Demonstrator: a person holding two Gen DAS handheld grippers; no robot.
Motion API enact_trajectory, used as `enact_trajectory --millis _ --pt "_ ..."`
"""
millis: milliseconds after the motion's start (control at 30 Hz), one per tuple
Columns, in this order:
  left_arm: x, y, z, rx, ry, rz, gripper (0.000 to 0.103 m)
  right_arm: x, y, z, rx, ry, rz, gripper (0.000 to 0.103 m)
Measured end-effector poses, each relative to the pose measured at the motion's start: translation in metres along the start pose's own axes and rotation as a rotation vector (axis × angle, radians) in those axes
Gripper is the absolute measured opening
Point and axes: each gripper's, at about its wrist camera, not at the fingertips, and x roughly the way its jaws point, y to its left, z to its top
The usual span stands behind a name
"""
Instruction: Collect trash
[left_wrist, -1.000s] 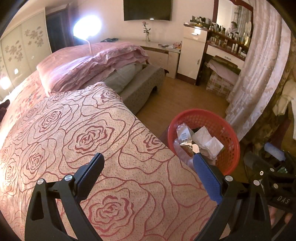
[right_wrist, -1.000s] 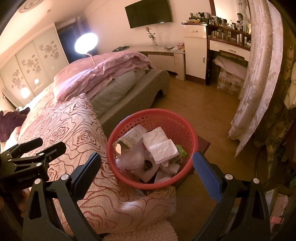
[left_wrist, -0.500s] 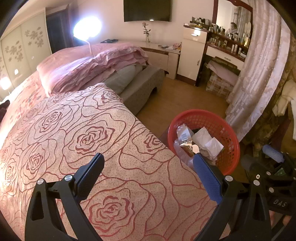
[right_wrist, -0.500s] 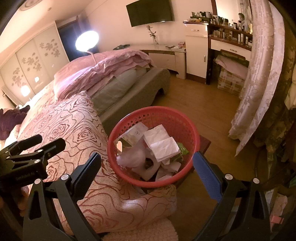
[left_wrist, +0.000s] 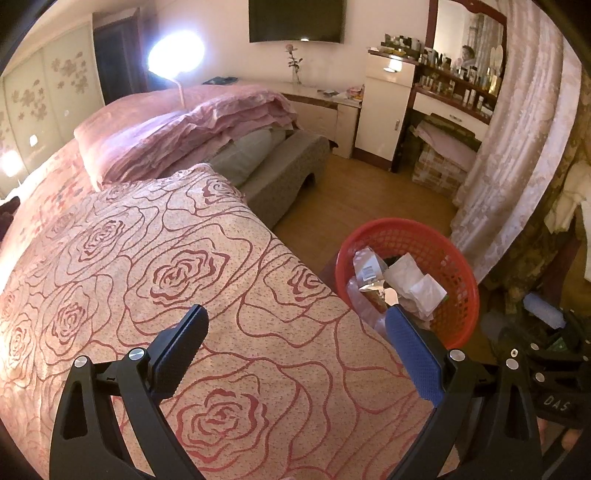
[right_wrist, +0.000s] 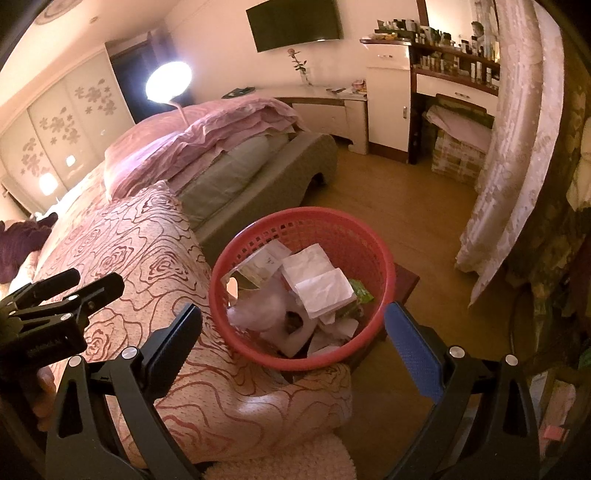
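A red plastic basket (right_wrist: 255, 240) stands on the floor by the bed corner, holding several white papers (right_wrist: 317, 280), wrappers and a plastic bag. It also shows in the left wrist view (left_wrist: 458, 258). My right gripper (right_wrist: 295, 328) is open and empty, hovering above the basket's near rim. My left gripper (left_wrist: 295, 332) is open and empty above the rose-patterned bedspread (left_wrist: 155, 266), left of the basket. The left gripper also shows at the left edge of the right wrist view (right_wrist: 74, 291).
A pink duvet (left_wrist: 184, 125) is folded on the bed. A grey bench (right_wrist: 280, 166) stands at the bed's side. A lace curtain (right_wrist: 517, 147) hangs at right. A dresser with bottles (right_wrist: 443, 66) and wooden floor (right_wrist: 388, 192) lie beyond.
The right gripper has drifted slightly so the basket sits a little lower and nearer in its view. The left gripper has barely moved. Both stay open.
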Motion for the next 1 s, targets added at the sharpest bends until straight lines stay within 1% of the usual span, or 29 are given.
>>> enact_trajectory --millis 167,1000 --pt "0.0023 -0.0031 0.0 0.02 0.01 0.024 0.093 0.0002 -0.0028 0.0002 0.003 0.002 -0.001 0.096" --pt "-0.0025 -0.0101 -0.0049 0.025 0.011 -0.003 0.093 0.0017 -0.0075 -0.0035 0.017 0.009 -0.007 0.096"
